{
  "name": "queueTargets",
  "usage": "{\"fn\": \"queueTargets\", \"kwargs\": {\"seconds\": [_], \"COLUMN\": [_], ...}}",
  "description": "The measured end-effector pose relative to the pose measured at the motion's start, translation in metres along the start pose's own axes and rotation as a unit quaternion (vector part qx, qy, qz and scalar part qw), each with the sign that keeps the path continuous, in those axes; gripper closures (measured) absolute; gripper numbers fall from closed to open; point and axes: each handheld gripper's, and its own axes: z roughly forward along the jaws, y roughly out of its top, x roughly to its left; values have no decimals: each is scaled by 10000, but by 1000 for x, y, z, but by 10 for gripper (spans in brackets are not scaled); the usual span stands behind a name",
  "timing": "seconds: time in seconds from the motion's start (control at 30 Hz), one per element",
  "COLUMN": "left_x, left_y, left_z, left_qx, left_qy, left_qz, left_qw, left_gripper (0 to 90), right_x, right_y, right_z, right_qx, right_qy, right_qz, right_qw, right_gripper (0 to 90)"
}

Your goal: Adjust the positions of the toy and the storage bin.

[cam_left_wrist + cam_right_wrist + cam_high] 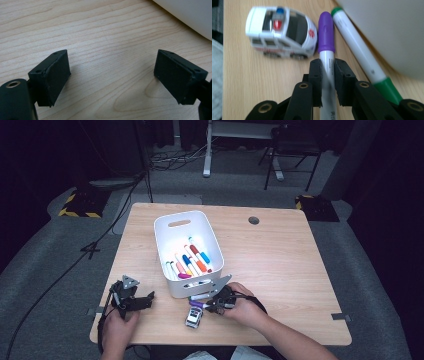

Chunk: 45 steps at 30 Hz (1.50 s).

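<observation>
At the near edge of the wooden table, just in front of the white plastic bin, a purple-capped marker is clamped by its white barrel between the jaws of the right gripper. The grip sits just behind the cap, so the capped end projects forward and free, which would probably let the pen be carried and tipped over the bin's rim. The marker lies on the table, close beside a toy ambulance on one side and a green-capped marker on the other; the green one rests along the foot of the bin wall. Inside the bin, several coloured markers are already gathered, so the work in hand is judged to be the collecting of loose pens into it. The left gripper is held low over bare wood at the table's left, its jaws wide apart with nothing between them, seemingly parked out of the way. A corner of the bin is seen at the top right of the left gripper view.
</observation>
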Motion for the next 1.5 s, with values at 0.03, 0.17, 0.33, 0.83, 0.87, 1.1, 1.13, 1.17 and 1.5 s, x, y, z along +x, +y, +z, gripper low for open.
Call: {"fn": "queueTargets", "kwargs": {"seconds": [0.03,0.17,0.33,0.83,0.87,1.1,1.13,1.17,1.5], "left_x": [0,0,0,0,0,0,0,0,0], "left_y": [0,0,0,0,0,0,0,0,0], "left_z": [0,0,0,0,0,0,0,0,0], "left_qx": [3,3,3,5,4,3,8,1,2], "left_qy": [0,1,1,2,1,1,3,-1,2], "left_qz": [-2,-3,-2,0,-2,-3,4,1,-3], "left_qw": [10000,10000,10000,10000,10000,10000,10000,10000,10000], "left_gripper": [137,137,137,137,137,137,137,137,137], "right_x": [0,-1,0,0,1,5,5,6,4], "right_y": [-1,-6,-1,-7,-6,2,5,6,33], "right_z": [-1,-5,-2,-26,-30,-62,-68,-71,-106], "right_qx": [23,78,112,-18,-72,-404,-476,-519,-970], "right_qy": [10,32,-147,279,282,327,289,302,210], "right_qz": [27,229,122,423,402,328,292,277,177], "right_qw": [10000,9997,9998,9987,9988,9981,9980,9978,9949], "right_gripper": [768,726,766,771,771,771,771,771,771]}}
